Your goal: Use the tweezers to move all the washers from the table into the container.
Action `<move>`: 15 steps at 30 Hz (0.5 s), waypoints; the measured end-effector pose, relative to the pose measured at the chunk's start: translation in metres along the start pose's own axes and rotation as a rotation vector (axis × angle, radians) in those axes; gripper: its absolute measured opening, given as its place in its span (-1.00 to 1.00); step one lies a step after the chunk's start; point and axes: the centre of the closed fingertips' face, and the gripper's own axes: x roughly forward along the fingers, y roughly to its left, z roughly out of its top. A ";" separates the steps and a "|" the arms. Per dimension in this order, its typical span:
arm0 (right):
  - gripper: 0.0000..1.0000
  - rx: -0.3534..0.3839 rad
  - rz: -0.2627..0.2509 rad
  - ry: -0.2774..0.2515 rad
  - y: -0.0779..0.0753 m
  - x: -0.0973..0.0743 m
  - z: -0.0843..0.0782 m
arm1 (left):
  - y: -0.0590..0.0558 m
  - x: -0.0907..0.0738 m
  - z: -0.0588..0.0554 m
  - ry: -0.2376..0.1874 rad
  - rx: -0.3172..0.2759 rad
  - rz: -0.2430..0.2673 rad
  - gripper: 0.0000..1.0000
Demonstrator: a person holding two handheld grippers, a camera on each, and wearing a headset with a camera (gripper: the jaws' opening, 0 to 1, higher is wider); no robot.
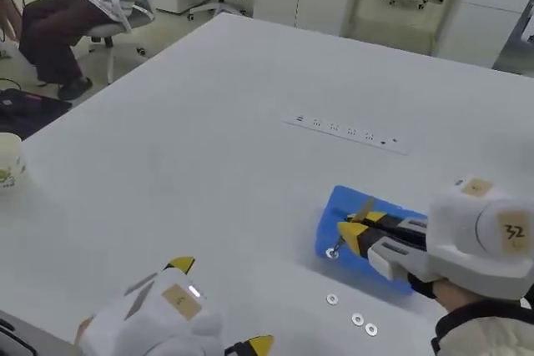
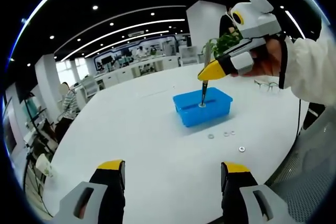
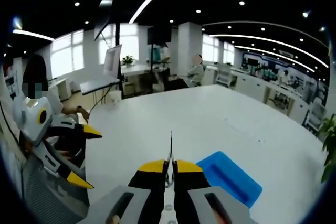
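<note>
Blue container (image 1: 338, 206): on the white table (image 1: 209, 164); its inside is too small to count washers in.
Right gripper (image 1: 355, 235): jaws clamped on the tweezers (image 2: 203, 90), whose tips reach down into the container with what looks like a washer (image 1: 334, 252) pinched.
Left gripper (image 2: 173, 167): jaws spread and empty, well apart from the container.
Loose washers (image 2: 227, 134): four on the table just beside the container, on the person's side.
Progress: probably partway, with one washer at drop-off and four left to fetch.
</note>
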 end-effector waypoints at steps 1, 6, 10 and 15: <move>-0.99 -0.005 -0.003 -0.001 -0.001 0.000 0.001 | 0.000 0.000 0.000 -0.001 0.001 0.001 0.51; -0.98 -0.013 -0.009 0.001 -0.004 0.001 0.003 | -0.001 0.000 0.001 -0.002 0.000 -0.003 0.51; -0.98 -0.027 -0.017 0.008 -0.009 0.004 0.003 | -0.001 0.000 0.000 -0.002 -0.003 -0.010 0.50; -0.98 -0.031 -0.036 0.007 -0.020 0.010 0.005 | -0.002 0.001 -0.002 0.006 0.002 -0.014 0.49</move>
